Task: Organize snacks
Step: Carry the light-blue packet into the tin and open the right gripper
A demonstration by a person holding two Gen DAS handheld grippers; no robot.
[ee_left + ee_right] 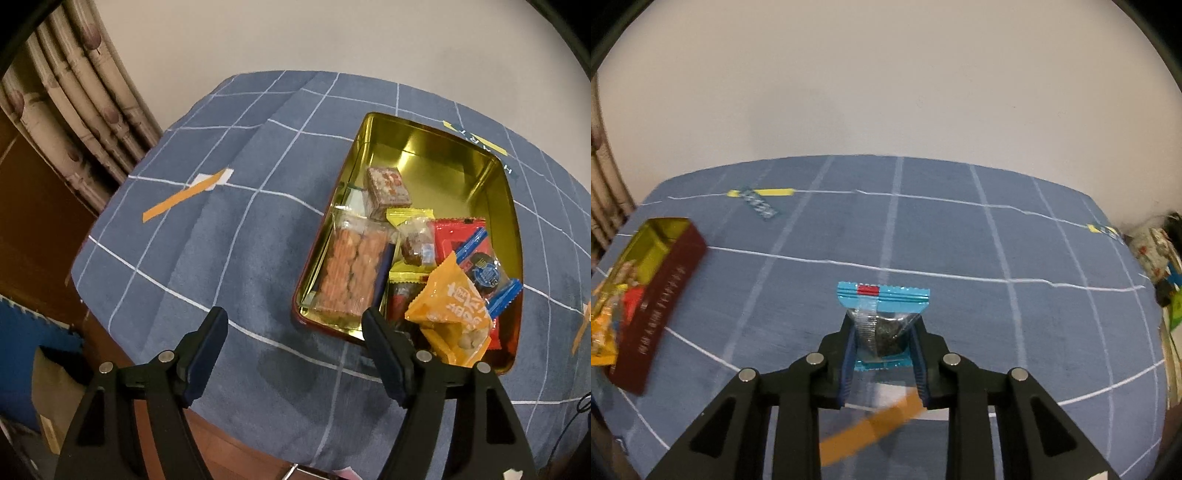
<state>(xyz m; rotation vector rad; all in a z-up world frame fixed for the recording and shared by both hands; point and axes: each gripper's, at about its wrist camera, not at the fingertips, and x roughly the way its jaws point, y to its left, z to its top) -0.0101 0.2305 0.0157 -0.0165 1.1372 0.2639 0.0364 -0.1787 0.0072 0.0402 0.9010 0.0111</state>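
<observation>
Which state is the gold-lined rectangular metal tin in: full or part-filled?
Part-filled: gold-lined rectangular metal tin holds snack packets at its near end; far end bare.

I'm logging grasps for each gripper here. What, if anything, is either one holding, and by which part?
The right gripper pinches a blue snack packet by its clear middle, both sealed ends sticking out. The left gripper is open and holds nothing.
</observation>
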